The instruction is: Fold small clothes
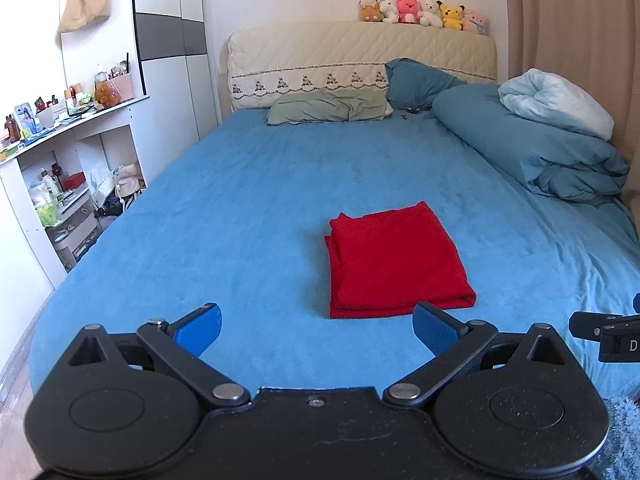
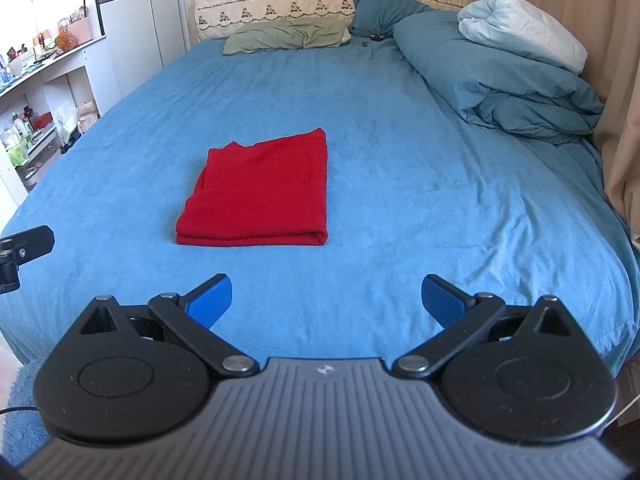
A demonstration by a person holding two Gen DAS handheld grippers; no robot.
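Observation:
A red garment (image 1: 396, 262) lies folded into a neat rectangle on the blue bed sheet (image 1: 240, 208); it also shows in the right wrist view (image 2: 260, 194). My left gripper (image 1: 316, 330) is open and empty, held back near the foot of the bed, short of the garment's near edge. My right gripper (image 2: 326, 302) is open and empty too, back from the garment, which lies ahead and to its left. Part of the right gripper shows at the left wrist view's right edge (image 1: 612, 334).
A rolled blue duvet (image 1: 532, 148) with a pale blanket (image 1: 560, 100) lies along the bed's right side. Pillows (image 1: 328, 108) and plush toys (image 1: 424, 12) sit at the headboard. White shelves (image 1: 68, 152) with clutter stand left. A curtain (image 2: 624, 80) hangs right.

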